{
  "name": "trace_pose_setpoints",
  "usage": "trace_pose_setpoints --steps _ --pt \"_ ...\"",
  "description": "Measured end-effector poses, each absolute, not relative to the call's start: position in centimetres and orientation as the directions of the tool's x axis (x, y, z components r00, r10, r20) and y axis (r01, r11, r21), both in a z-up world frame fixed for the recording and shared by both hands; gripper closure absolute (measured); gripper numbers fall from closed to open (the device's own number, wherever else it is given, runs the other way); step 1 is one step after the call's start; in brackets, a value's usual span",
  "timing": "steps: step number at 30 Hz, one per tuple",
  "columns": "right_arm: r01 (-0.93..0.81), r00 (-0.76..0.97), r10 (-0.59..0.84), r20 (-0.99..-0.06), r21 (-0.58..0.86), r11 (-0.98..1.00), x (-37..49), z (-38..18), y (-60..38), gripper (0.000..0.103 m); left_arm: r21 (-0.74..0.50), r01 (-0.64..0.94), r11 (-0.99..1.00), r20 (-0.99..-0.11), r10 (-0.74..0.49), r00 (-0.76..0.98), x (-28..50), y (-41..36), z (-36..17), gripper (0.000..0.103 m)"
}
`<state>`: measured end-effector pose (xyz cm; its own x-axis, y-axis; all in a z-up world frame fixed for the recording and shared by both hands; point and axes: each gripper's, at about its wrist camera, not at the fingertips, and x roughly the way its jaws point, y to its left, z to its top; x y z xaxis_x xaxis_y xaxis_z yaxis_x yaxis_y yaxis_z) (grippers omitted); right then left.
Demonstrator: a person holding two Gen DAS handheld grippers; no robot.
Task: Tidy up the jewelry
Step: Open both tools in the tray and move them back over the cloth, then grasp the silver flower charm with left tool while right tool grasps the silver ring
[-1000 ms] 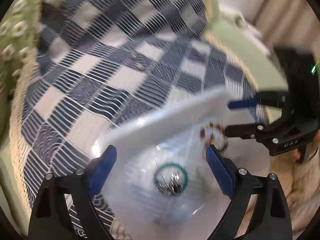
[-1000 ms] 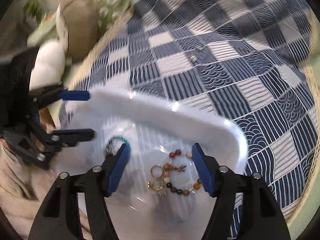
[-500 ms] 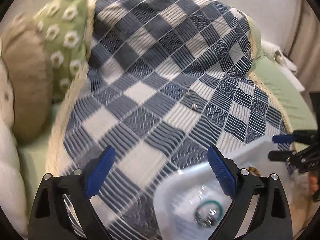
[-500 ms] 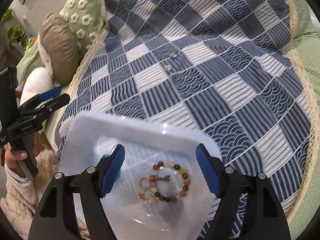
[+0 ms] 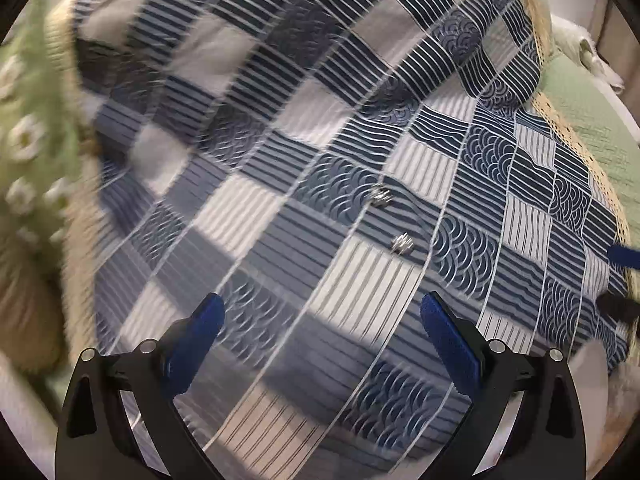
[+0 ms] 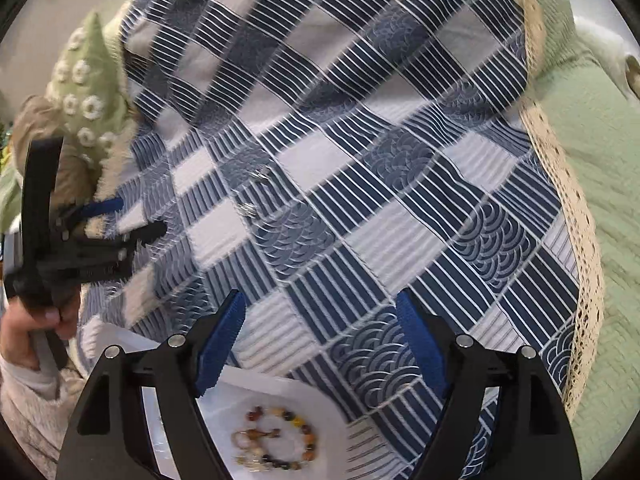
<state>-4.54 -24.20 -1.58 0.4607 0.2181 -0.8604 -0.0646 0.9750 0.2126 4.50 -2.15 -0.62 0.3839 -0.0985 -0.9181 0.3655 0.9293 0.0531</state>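
Both the left claw (image 5: 320,320) and right claw (image 6: 320,320) gape wide, holding nothing, above the checked blanket (image 5: 280,160). Two small silver earrings (image 5: 380,197) lie ahead; the beaded bracelet (image 6: 280,440) sits in the white tray (image 6: 328,408)

Soft daylight, motion blur at the left edges, fisheye bending, one shadow band.

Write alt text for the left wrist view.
Open left gripper hovers over a blue-and-white patchwork quilt, with two small silver jewelry pieces lying on it ahead of the blue fingers. The right gripper's tips poke in at the edge.
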Motion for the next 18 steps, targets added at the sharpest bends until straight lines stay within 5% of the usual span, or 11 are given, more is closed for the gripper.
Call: trace_pose_setpoints --steps 9,18 --pt "-0.1 0.424 0.239 -0.874 0.216 0.971 -4.5 -2.6 -24.0 0.026 -0.085 0.352 0.932 -0.969 -0.16 0.189 10.1 -5.1 -6.1 0.009" --pt "-0.135 0.401 0.249 -0.882 0.212 0.968 -4.9 -2.7 -23.2 0.022 -0.026 0.377 0.926 -0.973 -0.111 0.204 10.7 -5.2 -8.6 0.011"
